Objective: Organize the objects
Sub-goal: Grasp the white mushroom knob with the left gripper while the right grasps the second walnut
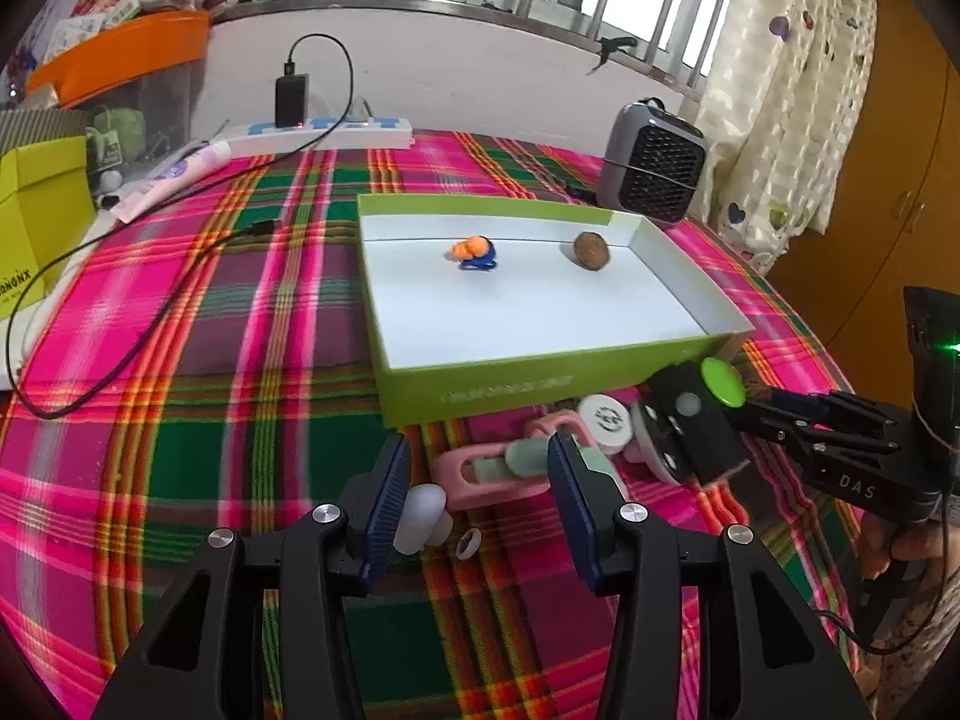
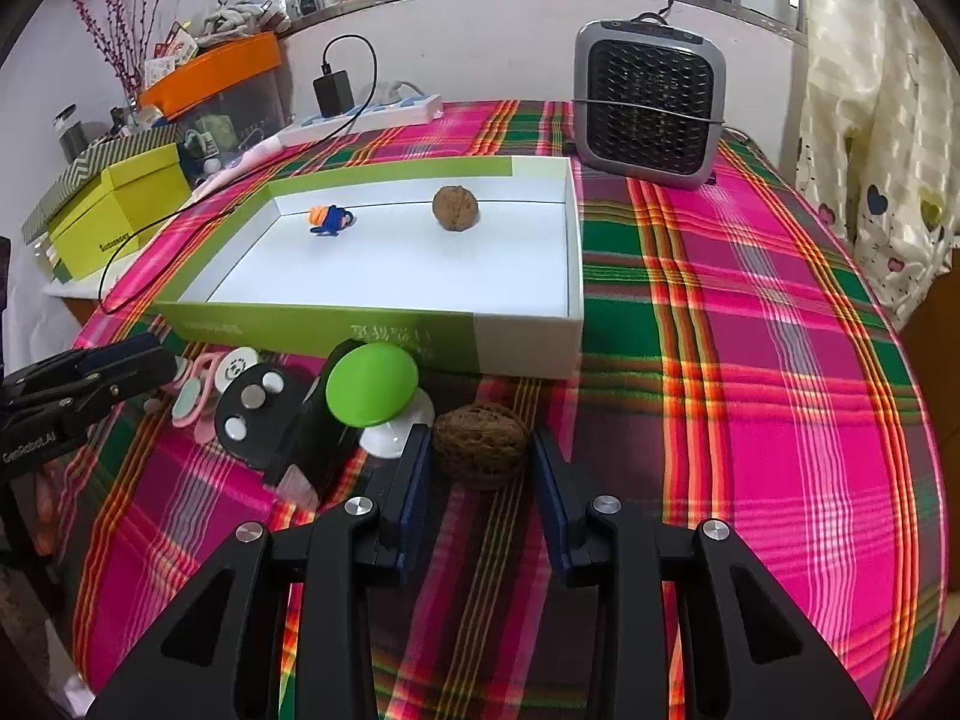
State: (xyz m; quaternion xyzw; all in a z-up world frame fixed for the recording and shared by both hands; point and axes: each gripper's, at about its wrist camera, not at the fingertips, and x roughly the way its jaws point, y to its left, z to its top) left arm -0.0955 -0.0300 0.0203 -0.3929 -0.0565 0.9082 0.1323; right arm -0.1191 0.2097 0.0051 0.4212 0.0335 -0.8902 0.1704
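The fingers of the right gripper (image 2: 480, 480) stand open on either side of a walnut (image 2: 482, 446) on the plaid surface (image 2: 750, 360), neither pad clearly pressing it yet — a placement that reads as lining up for a grasp. The left gripper (image 1: 480, 480) is open too and holds nothing; its fingers frame a pink clip (image 1: 480, 474), with a small white piece (image 1: 423, 517) just beside the left pad.

Just beyond both grippers lies the box (image 2: 384, 330), green-walled and white inside, its near wall close to the clutter. It already holds another walnut (image 2: 455, 208) and a little blue-and-orange toy (image 2: 330, 219), well apart near the far wall — so the box looks to be the collecting place.

Left of the near walnut sit a green-topped piece (image 2: 372, 383) on a white base, a black block (image 2: 264, 420) and a white disc (image 2: 238, 369), crowded together outside the box, presumably awaiting their turn.
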